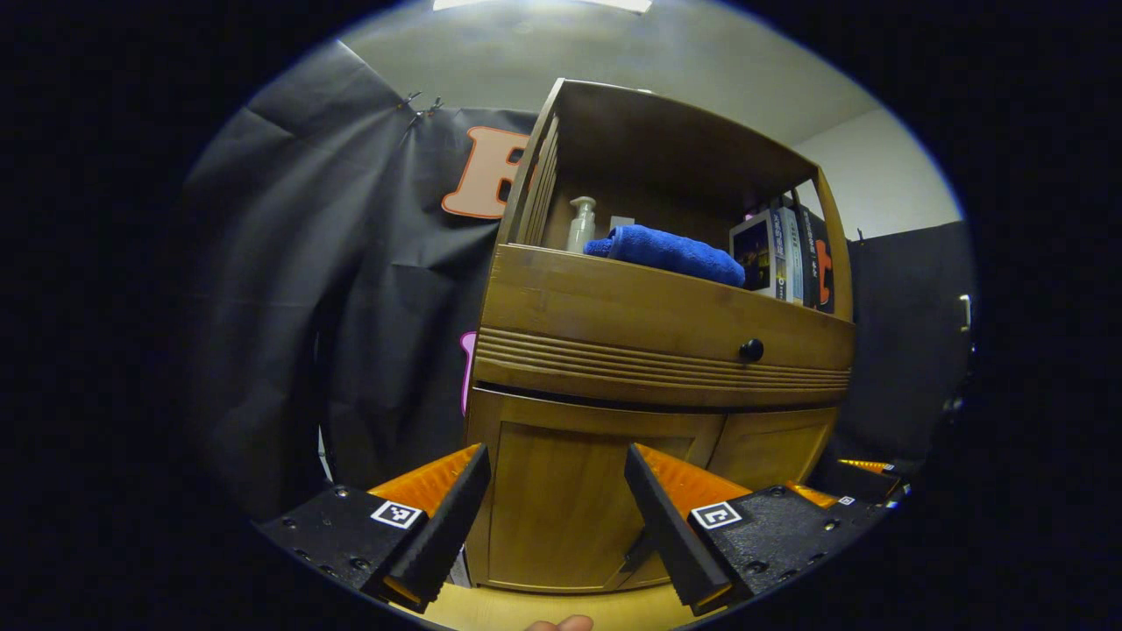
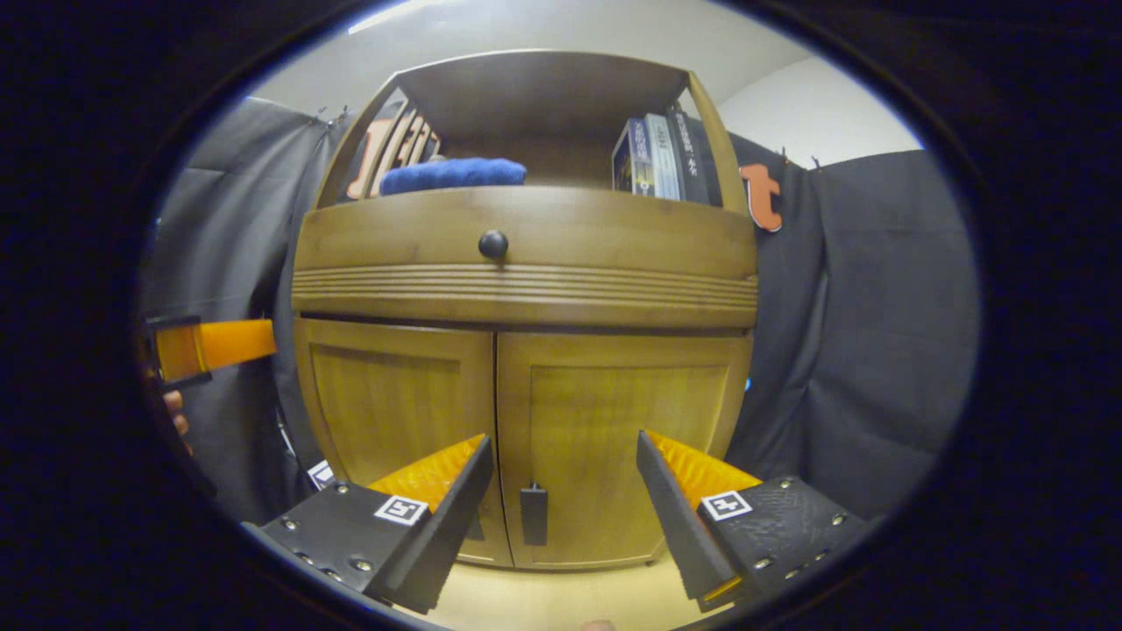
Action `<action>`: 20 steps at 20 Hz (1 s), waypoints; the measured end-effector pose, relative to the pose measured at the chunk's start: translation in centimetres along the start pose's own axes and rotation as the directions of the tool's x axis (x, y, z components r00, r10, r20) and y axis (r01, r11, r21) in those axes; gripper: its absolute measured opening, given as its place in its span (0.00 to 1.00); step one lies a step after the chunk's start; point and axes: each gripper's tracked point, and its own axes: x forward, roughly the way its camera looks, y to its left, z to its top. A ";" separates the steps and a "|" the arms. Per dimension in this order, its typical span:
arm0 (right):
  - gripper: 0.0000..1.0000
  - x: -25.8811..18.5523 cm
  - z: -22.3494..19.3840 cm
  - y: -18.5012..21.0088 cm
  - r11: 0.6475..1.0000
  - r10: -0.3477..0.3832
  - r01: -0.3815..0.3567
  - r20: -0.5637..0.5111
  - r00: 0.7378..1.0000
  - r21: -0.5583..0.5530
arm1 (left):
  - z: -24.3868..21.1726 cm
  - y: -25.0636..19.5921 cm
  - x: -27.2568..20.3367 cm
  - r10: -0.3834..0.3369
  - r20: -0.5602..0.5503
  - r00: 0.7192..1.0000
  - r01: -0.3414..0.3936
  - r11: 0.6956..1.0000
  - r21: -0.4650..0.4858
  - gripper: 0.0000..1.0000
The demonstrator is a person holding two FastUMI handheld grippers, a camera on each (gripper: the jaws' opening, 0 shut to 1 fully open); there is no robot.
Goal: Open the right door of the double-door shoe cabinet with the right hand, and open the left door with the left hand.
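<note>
Black cloth hangs behind a wooden shoe cabinet (image 2: 526,263) that stands on a pale floor (image 2: 561,596). Both doors are shut, so no part of the job is done yet. The right door (image 2: 614,438) has a small dark handle (image 2: 533,515) low down near the middle gap. The right tool (image 2: 561,499) is spread wide, holds nothing, and points at that handle from close by, not touching it. The left door (image 1: 561,508) sits right in front of the left tool (image 1: 557,517), which is wide apart and empty too. I think the right tool must close on the handle and pull first, then the left door comes next. A blue towel (image 1: 666,250), a bottle (image 1: 580,223) and books (image 1: 784,254) sit on the shelf above.
</note>
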 end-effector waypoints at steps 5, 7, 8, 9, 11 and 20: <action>0.77 2.3 -2.9 1.2 1.000 0.010 -0.012 -0.067 0.998 -0.028 | -0.2 1.2 0.5 0.022 0.001 1.000 -0.022 1.000 -0.006 0.96; 0.76 3.5 -3.8 1.3 1.000 0.010 -0.012 -0.087 0.996 -0.026 | -0.3 1.9 0.8 0.039 0.005 0.999 -0.039 0.999 -0.001 0.96; 0.76 4.0 -4.3 1.4 1.000 0.010 -0.012 -0.096 0.995 -0.025 | -0.2 2.2 0.9 0.044 0.007 0.999 -0.044 0.999 0.000 0.96; 0.76 4.5 -4.8 1.7 1.000 0.015 -0.017 -0.109 0.994 -0.022 | -0.2 2.4 0.9 0.050 0.009 0.999 -0.050 0.999 0.000 0.96; 0.76 5.7 -5.9 2.3 0.999 0.029 -0.031 -0.135 0.990 -0.013 | -0.3 2.9 1.1 0.060 0.011 0.998 -0.060 0.998 -0.003 0.96; 0.60 9.6 -11.1 3.1 0.999 0.014 -0.024 -0.257 0.966 -0.037 | -1.6 4.6 2.4 0.082 -0.013 0.997 -0.082 0.996 -0.027 0.96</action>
